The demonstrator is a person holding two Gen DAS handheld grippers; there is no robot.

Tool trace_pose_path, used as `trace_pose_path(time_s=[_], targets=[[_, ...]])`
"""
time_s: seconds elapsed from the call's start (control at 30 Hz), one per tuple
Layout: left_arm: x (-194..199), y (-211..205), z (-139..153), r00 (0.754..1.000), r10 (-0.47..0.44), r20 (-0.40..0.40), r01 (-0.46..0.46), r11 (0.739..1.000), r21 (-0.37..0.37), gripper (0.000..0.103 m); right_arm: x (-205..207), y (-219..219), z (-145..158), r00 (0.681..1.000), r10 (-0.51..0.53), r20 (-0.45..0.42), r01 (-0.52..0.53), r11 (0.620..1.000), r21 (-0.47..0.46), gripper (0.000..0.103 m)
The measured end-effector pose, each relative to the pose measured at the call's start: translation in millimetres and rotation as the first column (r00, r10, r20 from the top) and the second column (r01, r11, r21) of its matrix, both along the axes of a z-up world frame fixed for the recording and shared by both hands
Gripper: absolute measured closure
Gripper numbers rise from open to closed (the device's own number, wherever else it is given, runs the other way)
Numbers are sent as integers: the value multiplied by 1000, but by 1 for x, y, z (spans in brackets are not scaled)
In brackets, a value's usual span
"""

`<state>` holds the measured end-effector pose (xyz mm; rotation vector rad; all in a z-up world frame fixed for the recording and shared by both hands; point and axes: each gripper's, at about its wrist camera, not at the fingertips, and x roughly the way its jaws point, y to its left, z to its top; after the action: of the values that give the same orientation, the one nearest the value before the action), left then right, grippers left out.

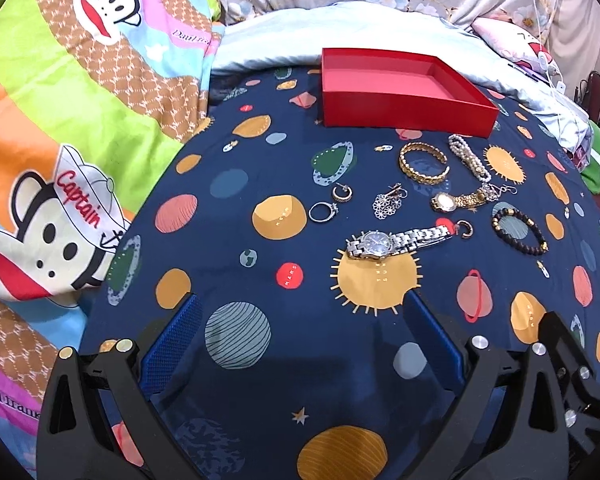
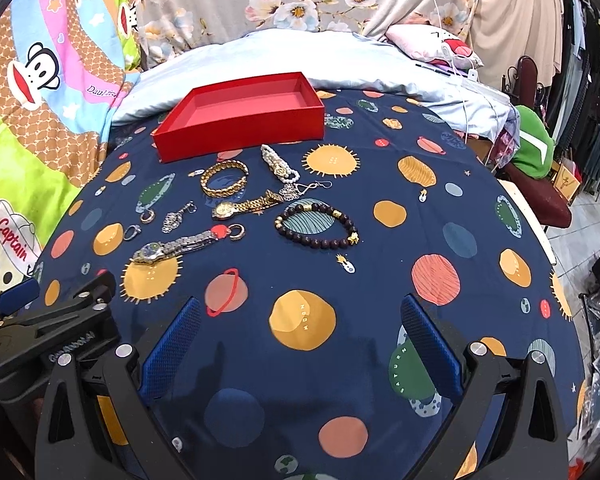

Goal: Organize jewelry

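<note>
Both grippers, left gripper [image 1: 300, 332] and right gripper [image 2: 300, 336], were spread wide and empty. The silver watch [image 1: 396, 241] lay ahead of the left gripper, nearest it, band running left-right, short of the empty red box [image 1: 404, 116].

Navy bedsheet [image 2: 340, 360] printed with orange, coral and green planets. Shallow cardboard box [image 2: 240, 128], red throughout. Chain-link bangle [image 2: 224, 179], gold. Metal-band wristwatch [image 1: 396, 242], silver, blue dial. Beaded bracelet [image 2: 318, 227], dark brown, gold accents.
</note>
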<state>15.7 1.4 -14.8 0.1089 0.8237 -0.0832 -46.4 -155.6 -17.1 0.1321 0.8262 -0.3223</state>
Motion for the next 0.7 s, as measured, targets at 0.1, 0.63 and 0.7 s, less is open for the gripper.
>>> trace_pose_path(time_s=[0.1, 0.63, 0.7], targets=[[8, 4, -6, 1000, 4, -19, -5, 999, -35, 5, 6, -6, -5, 1000, -3, -14, 3, 1000, 4, 5], [47, -20, -26, 977, -209, -43, 202, 970, -132, 6, 36, -42, -23, 997, -43, -67, 47, 998, 49, 5], [54, -25, -30, 966, -255, -44, 247, 960, -133, 6, 38, -47, -25, 996, -51, -72, 55, 997, 56, 5]])
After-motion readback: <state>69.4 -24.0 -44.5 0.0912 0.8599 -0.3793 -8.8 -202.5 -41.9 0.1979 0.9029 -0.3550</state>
